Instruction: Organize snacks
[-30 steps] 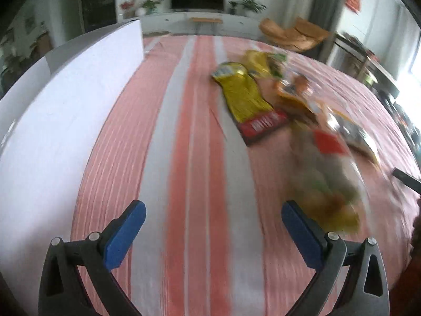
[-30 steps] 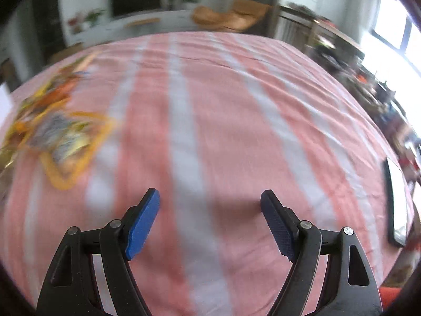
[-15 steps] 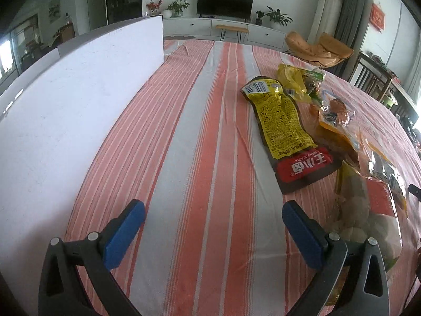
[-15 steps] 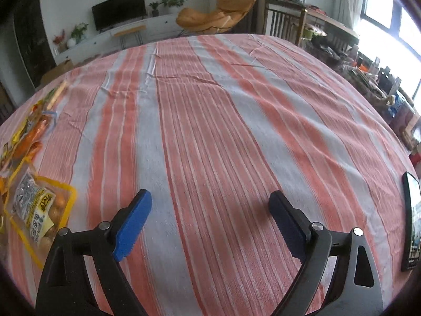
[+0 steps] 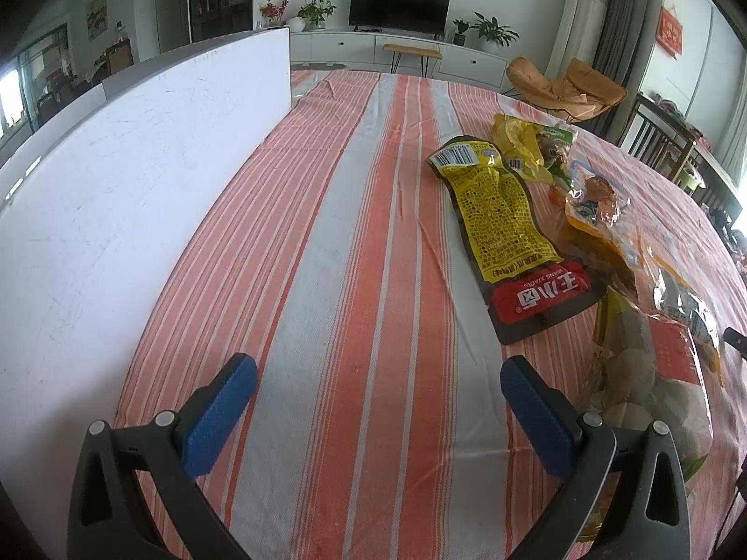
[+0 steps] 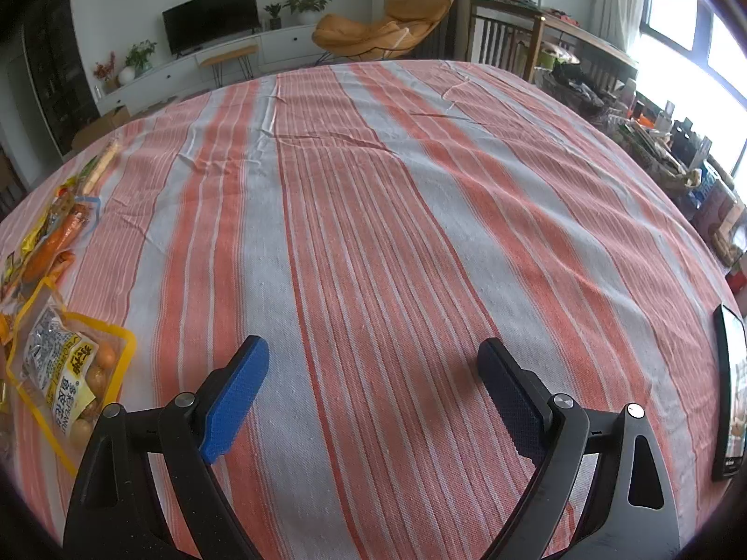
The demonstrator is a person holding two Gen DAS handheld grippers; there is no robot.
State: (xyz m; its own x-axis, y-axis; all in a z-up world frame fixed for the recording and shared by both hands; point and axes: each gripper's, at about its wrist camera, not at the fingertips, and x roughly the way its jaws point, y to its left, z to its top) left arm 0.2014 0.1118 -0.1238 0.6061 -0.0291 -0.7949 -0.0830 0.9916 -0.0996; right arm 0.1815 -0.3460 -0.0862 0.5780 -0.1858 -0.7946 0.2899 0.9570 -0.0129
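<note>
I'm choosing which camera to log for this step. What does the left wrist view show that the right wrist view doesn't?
Only the left wrist view shows the white box, the long yellow packet with a red end and the open left gripper. Only the right wrist view shows the dark tablet at the table edge and the open right gripper. Both show the striped tablecloth, the TV and the yellow-bordered snack bag.

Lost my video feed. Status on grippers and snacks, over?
Left gripper open, empty, over bare cloth. Right gripper open, empty. Snack packs untouched on the cloth, right of left gripper. Nothing in the way.
</note>
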